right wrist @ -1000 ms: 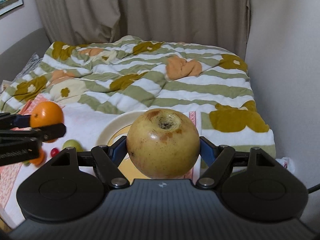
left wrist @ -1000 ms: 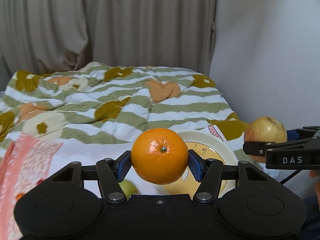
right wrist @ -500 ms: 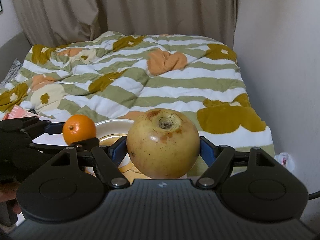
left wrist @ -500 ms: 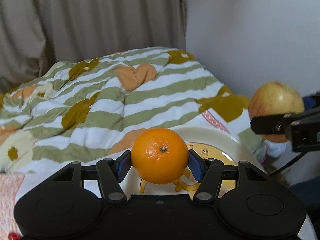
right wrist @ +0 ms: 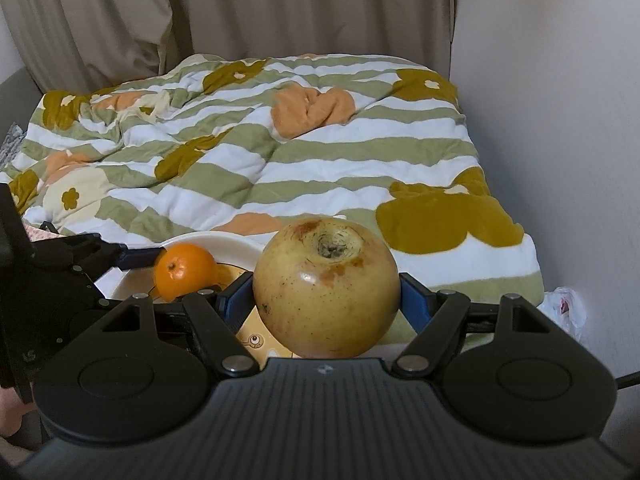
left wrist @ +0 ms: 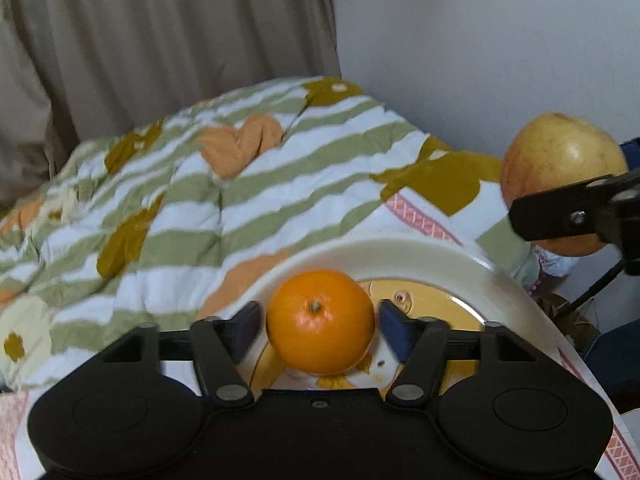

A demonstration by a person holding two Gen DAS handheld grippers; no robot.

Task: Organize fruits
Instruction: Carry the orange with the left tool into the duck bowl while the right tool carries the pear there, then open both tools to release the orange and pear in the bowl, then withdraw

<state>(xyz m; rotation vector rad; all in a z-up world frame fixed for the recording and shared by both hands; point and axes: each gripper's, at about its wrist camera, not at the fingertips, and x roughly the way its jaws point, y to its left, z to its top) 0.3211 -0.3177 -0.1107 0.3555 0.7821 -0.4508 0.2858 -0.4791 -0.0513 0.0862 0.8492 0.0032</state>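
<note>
An orange tangerine (left wrist: 320, 320) sits on the cream plate (left wrist: 420, 252) with a yellow cartoon centre. My left gripper (left wrist: 320, 326) stands around it with the jaws parted; small gaps show between both pads and the fruit. The tangerine (right wrist: 185, 270) and plate (right wrist: 224, 242) also show in the right wrist view. My right gripper (right wrist: 326, 300) is shut on a yellow-red apple (right wrist: 326, 286) and holds it in the air to the right of the plate. The apple (left wrist: 560, 176) also shows at the right edge of the left wrist view.
A striped green, white and orange floral blanket (right wrist: 280, 152) covers the bed behind the plate. A beige curtain (right wrist: 240, 8) hangs at the back and a white wall (right wrist: 560, 120) stands to the right. A crumpled plastic bag (right wrist: 568, 306) lies by the wall.
My left gripper has lowered the tangerine onto the plate and opened its jaws off it. My right gripper still holds the apple, close beside the plate.
</note>
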